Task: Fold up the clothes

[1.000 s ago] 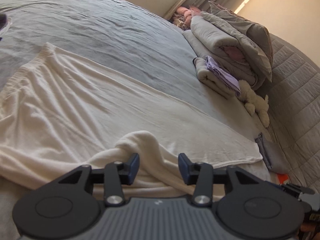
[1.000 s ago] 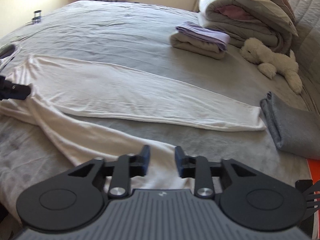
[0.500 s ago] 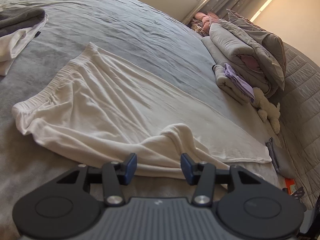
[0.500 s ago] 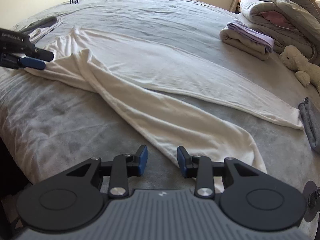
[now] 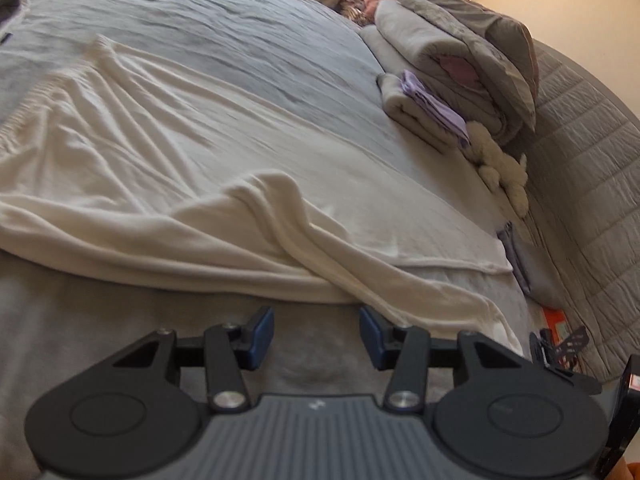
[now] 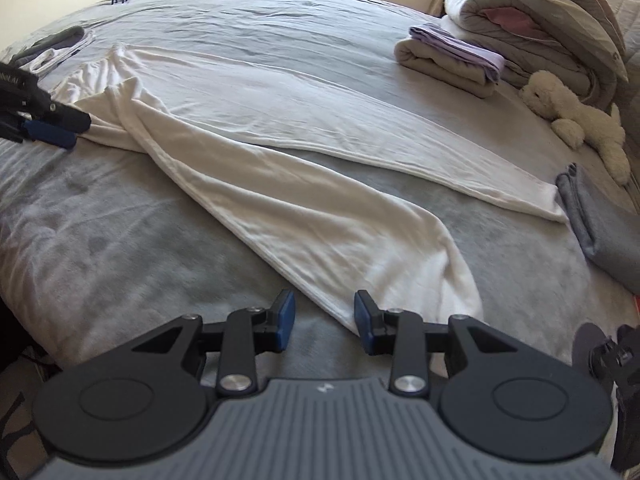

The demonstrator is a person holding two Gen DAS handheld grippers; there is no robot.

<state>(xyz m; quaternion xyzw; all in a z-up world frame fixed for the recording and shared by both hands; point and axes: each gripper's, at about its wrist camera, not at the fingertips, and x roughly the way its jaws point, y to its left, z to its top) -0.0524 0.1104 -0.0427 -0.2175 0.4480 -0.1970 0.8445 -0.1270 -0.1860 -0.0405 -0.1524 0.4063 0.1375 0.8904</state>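
Trousers (image 6: 304, 216) white, spread on bed (image 6: 120, 240) | both hand-held grippers (image 5: 316, 334) (image 6: 324, 316) agape, seemingly empty

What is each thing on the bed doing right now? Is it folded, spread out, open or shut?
White trousers: spread out, unfolded, near leg creased.
Left gripper: open, empty, at the trousers' edge.
Right gripper: open, empty, at the near leg's hem.
Grey cloth: folded.
Beige and lilac stack: folded.
Duvet: rolled, piled.
Plush toy: lying flat.
Bed: covered, wrinkled.
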